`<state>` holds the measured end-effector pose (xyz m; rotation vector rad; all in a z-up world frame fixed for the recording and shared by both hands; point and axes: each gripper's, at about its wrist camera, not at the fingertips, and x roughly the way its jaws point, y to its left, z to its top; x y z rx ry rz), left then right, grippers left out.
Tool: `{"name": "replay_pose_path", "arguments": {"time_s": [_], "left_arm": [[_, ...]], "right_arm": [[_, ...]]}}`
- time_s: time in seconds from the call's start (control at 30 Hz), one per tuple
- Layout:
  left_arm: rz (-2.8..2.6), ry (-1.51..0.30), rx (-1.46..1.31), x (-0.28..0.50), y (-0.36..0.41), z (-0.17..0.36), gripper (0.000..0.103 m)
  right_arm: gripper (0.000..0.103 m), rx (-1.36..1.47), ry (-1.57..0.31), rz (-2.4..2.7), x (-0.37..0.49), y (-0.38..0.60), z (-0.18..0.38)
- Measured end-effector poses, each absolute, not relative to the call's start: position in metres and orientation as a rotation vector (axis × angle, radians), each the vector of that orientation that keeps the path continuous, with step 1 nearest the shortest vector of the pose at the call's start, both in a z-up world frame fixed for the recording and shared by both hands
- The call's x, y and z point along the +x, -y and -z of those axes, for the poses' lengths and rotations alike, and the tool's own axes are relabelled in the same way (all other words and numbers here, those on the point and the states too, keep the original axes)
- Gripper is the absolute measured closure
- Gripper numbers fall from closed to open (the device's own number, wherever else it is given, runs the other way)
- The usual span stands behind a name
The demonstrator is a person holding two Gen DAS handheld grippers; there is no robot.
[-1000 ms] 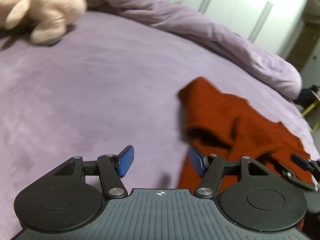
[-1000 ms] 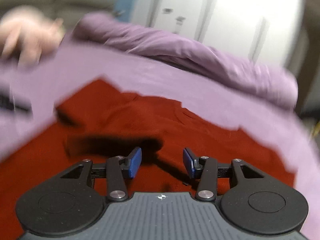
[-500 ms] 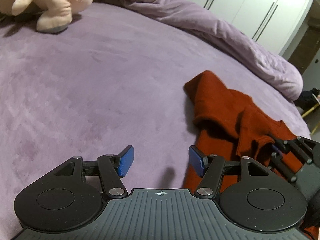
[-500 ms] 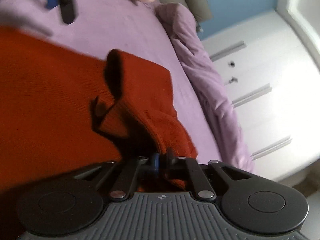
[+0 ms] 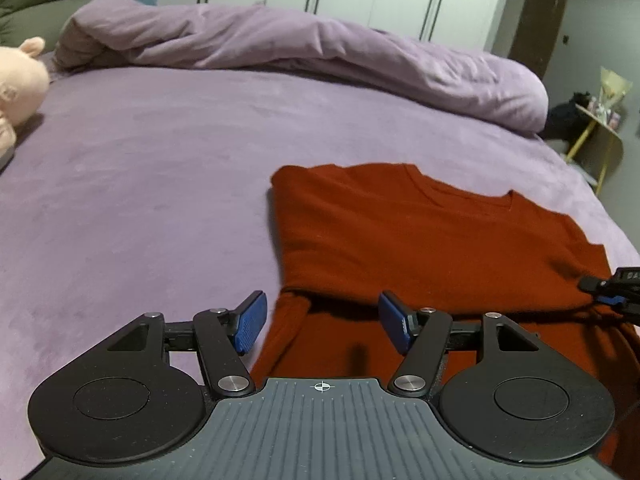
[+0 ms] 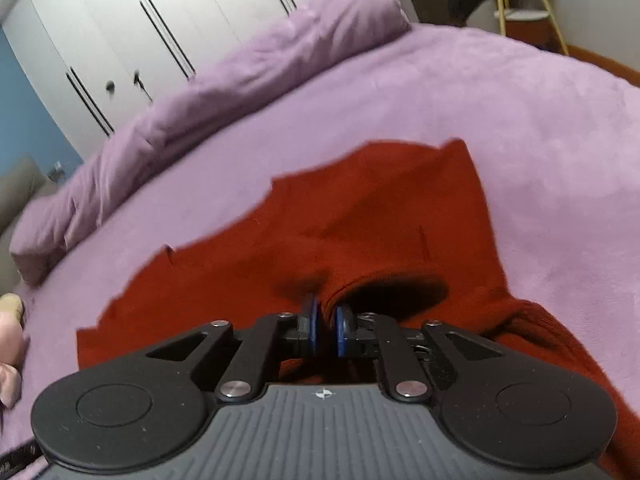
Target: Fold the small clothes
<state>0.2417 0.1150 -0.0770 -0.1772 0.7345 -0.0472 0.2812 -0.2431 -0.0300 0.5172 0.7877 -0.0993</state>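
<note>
Our right gripper (image 6: 325,330), jaws opening, pinches a fold of the red sweater (image 5: 400,240); our left gripper (image 5: 322,322) stands apart, empty.

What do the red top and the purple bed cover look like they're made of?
The red top looks like a soft knit, perhaps cotton or wool: matte, with fine ribbing at the neckline and limp folds. The purple bed cover looks like plush velvety fleece: a short nap with darker brushed patches. The exact fibre cannot be told.
</note>
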Motion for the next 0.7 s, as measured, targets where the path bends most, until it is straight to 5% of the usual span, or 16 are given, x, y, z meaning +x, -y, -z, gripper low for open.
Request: {"name": "replay_pose_path", "arguments": {"time_s": [0.1, 0.23, 0.3, 0.53, 0.7], "left_arm": [[0.048, -0.742, -0.187, 0.246, -0.115, 0.077, 0.035], [0.036, -0.766, -0.179, 0.254, -0.111, 0.079, 0.035], [0.028, -0.766, -0.166, 0.256, -0.109, 0.078, 0.035], [0.021, -0.736, -0.126, 0.265, -0.100, 0.070, 0.035], [0.054, -0.741, -0.136, 0.263, -0.098, 0.064, 0.036]], "right_arm": [[0.069, 0.569, -0.770, 0.133, 0.271, 0.259, 0.034], [0.071, 0.712, -0.748, 0.157, 0.282, 0.271, 0.044], [0.098, 0.702, -0.750, 0.151, 0.297, 0.273, 0.046], [0.097, 0.586, -0.484, 0.019, 0.293, 0.284, 0.006], [0.081, 0.389, -0.681, 0.243, 0.292, 0.297, 0.026]]}}
